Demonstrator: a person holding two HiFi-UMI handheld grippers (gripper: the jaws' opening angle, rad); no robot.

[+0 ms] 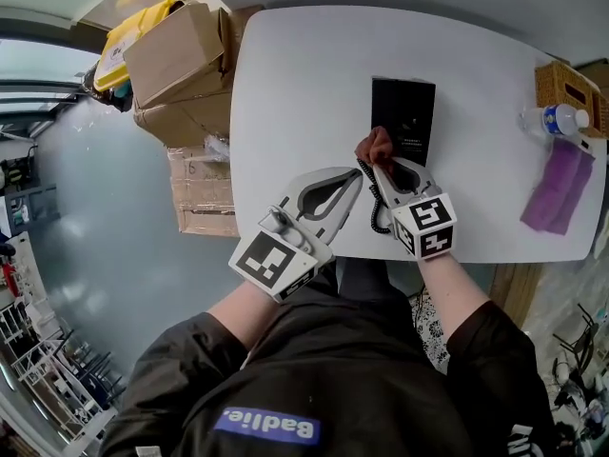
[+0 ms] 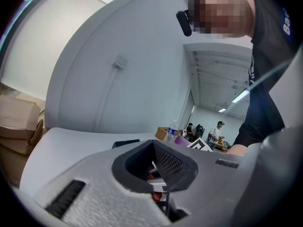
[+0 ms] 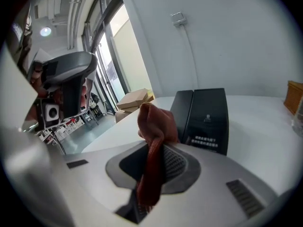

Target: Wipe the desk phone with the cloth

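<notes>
The right gripper [image 1: 383,167] pinches a reddish-brown cloth [image 1: 374,146] tight in its jaws. The cloth sits at the near end of the black desk phone [image 1: 402,112], which lies on the white table [image 1: 304,74]. The left gripper [image 1: 354,175] rests just beside it, its jaws pressed together. A black curly cord [image 1: 377,203] lies between the two grippers.

Bright, even light — soft shadows, fisheye-bent edges, blurred near foregrounds.

White table [image 1: 285,112], grey floor [image 1: 95,208], cardboard boxes [image 1: 176,50]
</notes>
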